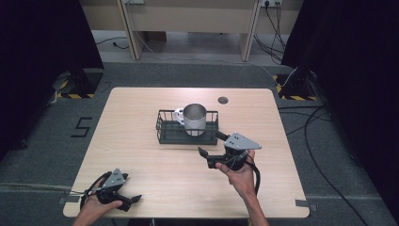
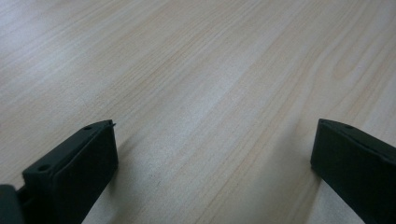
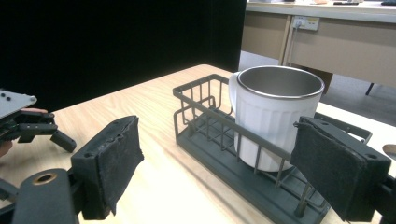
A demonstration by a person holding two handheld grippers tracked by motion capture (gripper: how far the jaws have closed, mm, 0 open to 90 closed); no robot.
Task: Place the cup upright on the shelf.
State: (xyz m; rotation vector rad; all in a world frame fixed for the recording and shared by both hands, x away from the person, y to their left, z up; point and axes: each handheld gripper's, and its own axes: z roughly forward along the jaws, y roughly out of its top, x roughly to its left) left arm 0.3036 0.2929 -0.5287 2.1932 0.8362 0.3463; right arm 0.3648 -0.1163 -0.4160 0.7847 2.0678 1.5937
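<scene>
Your right gripper [image 1: 211, 144] is nearer — fingers apart, the mug [image 3: 275, 112] in its rack [image 3: 219, 156] just ahead; left gripper [image 2: 212, 168] fingers apart over bare worktop [image 2: 196, 70].

Mug [image 3: 273, 116] base behind wire basket [image 3: 205, 121] bars; handle mostly hidden.

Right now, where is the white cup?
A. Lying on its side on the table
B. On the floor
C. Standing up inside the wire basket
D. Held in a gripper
C: the cup stands upright inside the dark wire basket on the table, and the right gripper beside it is open and not touching it.
</scene>
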